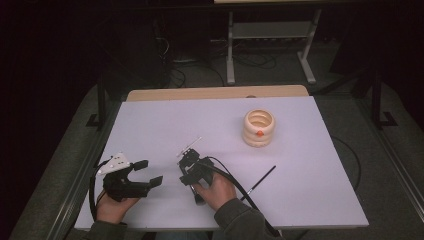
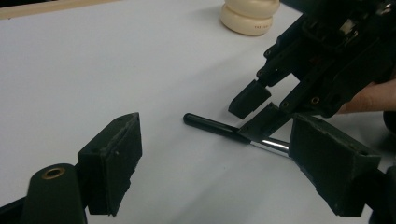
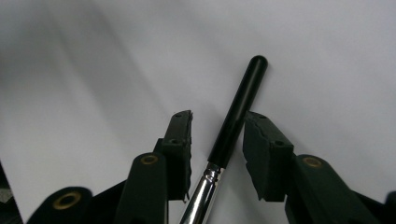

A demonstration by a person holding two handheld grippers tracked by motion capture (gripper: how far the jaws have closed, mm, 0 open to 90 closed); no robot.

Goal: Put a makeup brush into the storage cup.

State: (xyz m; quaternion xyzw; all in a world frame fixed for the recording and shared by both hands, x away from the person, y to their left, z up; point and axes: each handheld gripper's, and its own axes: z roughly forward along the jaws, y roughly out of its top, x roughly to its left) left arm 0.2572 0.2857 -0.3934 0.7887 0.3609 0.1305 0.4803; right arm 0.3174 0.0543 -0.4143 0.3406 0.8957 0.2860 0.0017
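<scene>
A brush [image 3: 236,109] with a black handle and a silver ferrule lies flat on the white table [image 1: 165,120]. My right gripper [image 3: 218,116] is open, tilted down over it, one jaw on each side of the handle with a small gap to both. From the left gripper view, the same brush [image 2: 210,125] points its handle end left, under the right gripper [image 2: 254,112]. My left gripper [image 2: 217,121] is open, low over the table and aimed at that brush. Seen from above, the left gripper [image 1: 150,172] sits left of the right gripper [image 1: 186,159].
A cream holder of stacked rings [image 1: 259,127] with an orange dot stands at the back right of the table. A second thin black brush [image 1: 261,181] lies right of the right hand. Beyond the table are a metal stand and cables on the floor.
</scene>
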